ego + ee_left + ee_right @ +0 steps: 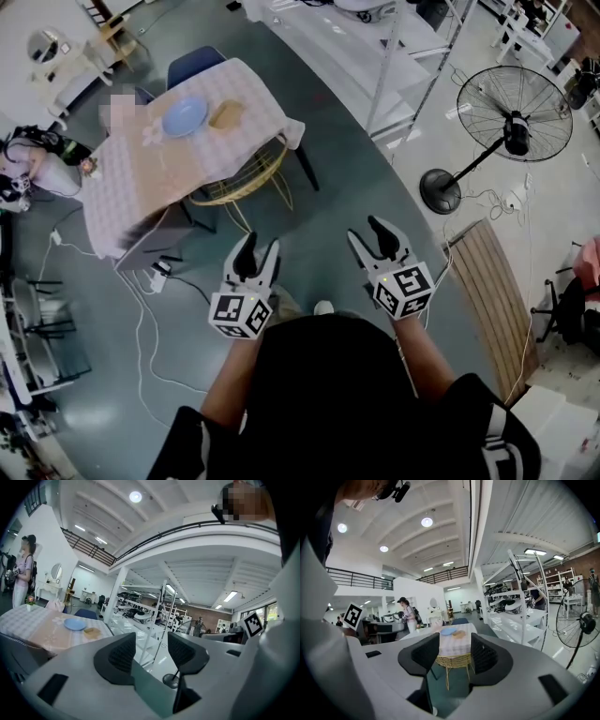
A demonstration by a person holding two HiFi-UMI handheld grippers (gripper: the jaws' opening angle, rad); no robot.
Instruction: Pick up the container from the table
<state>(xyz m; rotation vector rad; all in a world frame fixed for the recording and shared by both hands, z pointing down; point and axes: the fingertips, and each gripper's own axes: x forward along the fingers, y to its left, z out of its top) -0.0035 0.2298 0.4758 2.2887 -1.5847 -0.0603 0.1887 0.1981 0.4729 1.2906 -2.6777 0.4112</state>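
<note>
Your left tongs point(260, 246) and right tongs point(366, 231) both stand open and empty, well apart from the checked-cloth counter point(131, 178). There the small tan container point(226, 113) sits just beside a round blue plate point(185, 116).

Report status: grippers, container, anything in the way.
Left gripper open, empty. Right gripper open, empty. Tan container untouched on table, beside blue dish, well ahead. Wicker chair at table's near side.
</note>
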